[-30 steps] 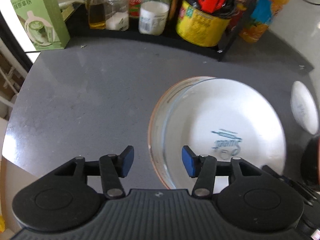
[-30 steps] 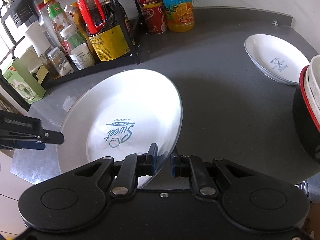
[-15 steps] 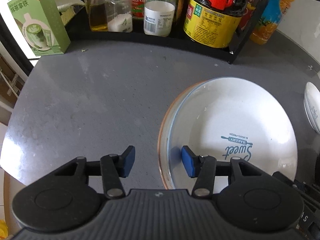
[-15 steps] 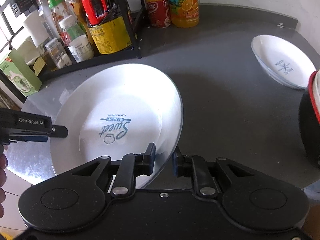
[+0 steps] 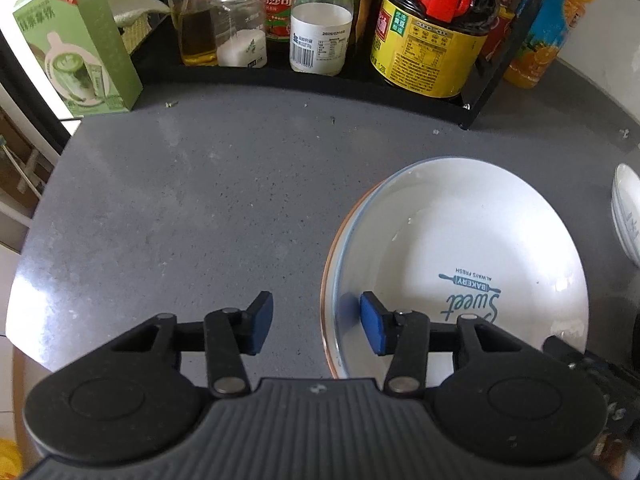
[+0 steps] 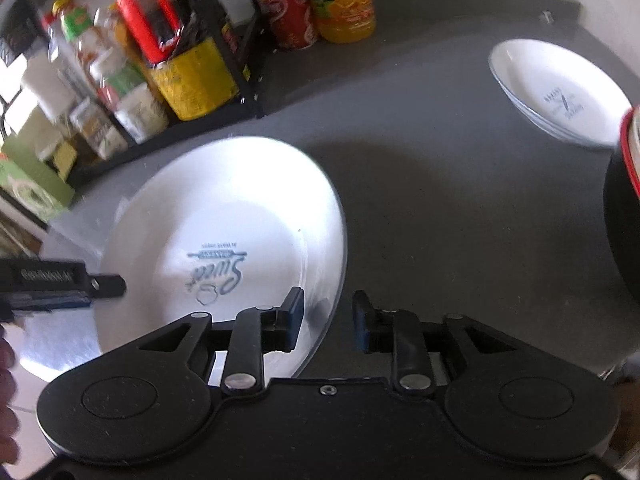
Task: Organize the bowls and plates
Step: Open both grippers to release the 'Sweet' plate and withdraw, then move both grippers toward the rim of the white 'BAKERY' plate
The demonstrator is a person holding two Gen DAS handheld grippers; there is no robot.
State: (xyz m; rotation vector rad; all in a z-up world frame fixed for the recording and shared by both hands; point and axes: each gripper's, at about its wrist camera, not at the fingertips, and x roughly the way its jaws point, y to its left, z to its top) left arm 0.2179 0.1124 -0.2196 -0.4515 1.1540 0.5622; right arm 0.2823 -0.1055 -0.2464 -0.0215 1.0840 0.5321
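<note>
Plate: the large white plate (image 5: 460, 272) with the blue "Sweet Bakery" print lies flat on the grey counter (image 5: 200, 200), in front of the black condiment rack (image 5: 476, 96). It seems to sit on a second dish, judging by the orange-brown rim showing under its left edge.

Left tool: your left tool (image 5: 316, 326) is spread wide and holds nothing. One blue pad hangs over bare counter and the other over the plate's inner left side, so the rim runs between them.

Right tool: your right tool (image 6: 326, 320) is parted too, straddling the plate's near-right rim and gripping nothing. This view is blurred.

Far right: a smaller white plate (image 6: 560, 92), apparently a short stack, sits well apart. A dark bowl with a red rim (image 6: 624, 208) shows at the frame edge.

Handling: treat the plate as stiff, glazed and slick, fairly heavy for one pinch, and breakable if it slides out.

Where to hold: take the rim only, with one pad under the lip and one on the inner slope, pushed well in.

Caution: the lower dish may drag along, so lift slowly and keep the plate level.
</note>
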